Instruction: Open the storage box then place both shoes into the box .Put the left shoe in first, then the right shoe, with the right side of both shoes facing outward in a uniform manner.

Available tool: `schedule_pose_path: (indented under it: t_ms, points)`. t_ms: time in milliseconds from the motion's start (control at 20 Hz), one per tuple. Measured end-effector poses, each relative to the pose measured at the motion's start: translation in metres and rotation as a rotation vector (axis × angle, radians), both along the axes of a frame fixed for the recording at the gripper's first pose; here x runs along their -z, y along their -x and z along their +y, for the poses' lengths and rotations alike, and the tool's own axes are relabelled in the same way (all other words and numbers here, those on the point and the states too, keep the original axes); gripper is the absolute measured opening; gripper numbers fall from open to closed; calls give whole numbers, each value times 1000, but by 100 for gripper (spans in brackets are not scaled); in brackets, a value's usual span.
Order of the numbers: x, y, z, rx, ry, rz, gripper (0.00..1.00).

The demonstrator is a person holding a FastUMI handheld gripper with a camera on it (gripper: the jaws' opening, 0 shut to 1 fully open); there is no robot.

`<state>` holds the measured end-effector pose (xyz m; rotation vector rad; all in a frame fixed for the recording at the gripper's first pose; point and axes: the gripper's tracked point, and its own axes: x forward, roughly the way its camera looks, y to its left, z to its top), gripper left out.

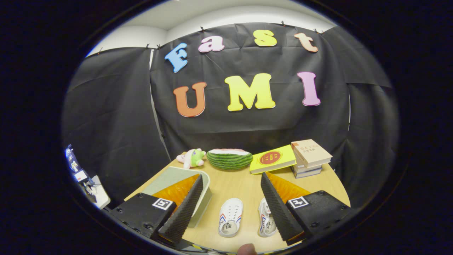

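gripper (230,209) released, lower centre | storage box (166,179) lid closed, lower left | shoes (230,216) light, stiff: pinch sidewall

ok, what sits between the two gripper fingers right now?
Gripper view: the gripper is open, and one white shoe lies on the table between its fingers. The second shoe is partly hidden behind one finger; the storage box sits behind the other.

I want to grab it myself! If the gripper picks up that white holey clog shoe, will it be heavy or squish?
The white perforated clog shoe, lying between the open gripper fingers on the wooden table, looks like moulded foam, so probably light. Its thin holed top may squash a little when pinched. Its flat sole suggests it would slide, not roll.
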<state>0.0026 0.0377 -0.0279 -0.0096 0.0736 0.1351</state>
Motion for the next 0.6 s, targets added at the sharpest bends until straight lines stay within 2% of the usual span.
schedule_pose_path:
  t_ms: [400, 600]
  points:
    - [22, -10, -6, 24, 0, 46, 100]
    - [48, -19, 9, -36, -24, 126, 100]
